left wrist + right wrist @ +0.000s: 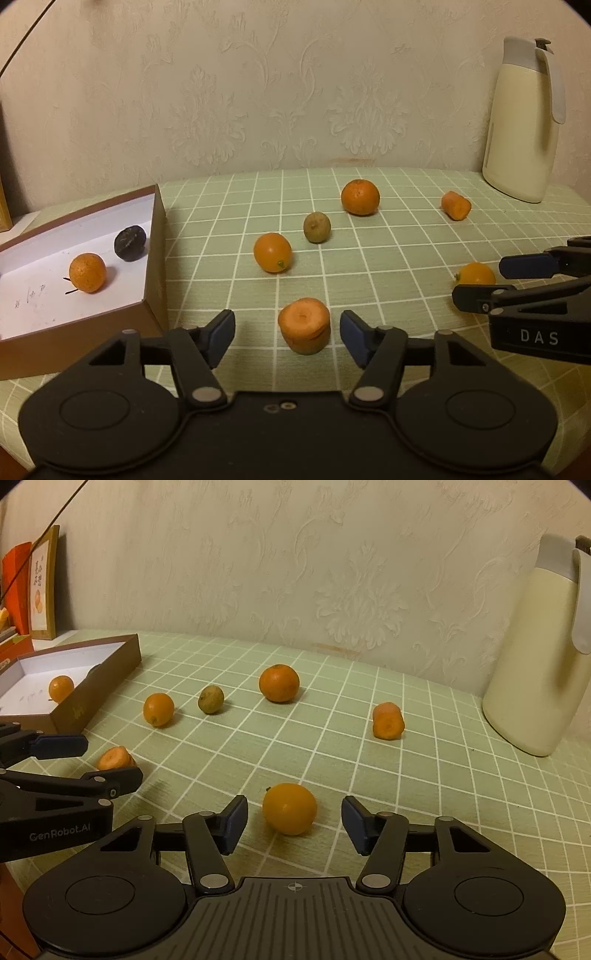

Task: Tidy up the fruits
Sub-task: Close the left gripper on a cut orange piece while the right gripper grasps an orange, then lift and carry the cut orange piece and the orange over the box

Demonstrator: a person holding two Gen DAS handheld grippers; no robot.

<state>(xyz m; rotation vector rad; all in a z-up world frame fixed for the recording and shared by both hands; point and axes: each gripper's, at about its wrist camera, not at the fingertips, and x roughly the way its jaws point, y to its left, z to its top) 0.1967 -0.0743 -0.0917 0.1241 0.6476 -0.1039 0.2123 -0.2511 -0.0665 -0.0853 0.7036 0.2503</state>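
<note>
Box at left holds one orange fruit and one dark fruit. Left gripper: released, carrot piece between pads, untouched. Right gripper: released, orange between pads, clear gaps both sides.

**Around the fruit**

A cream jug with a grey lid and handle stands upright at the far right of the green checked tablecloth, close to the embossed wallpaper. At far left, 1 framed picture leans upright beside an orange-red box.
</note>
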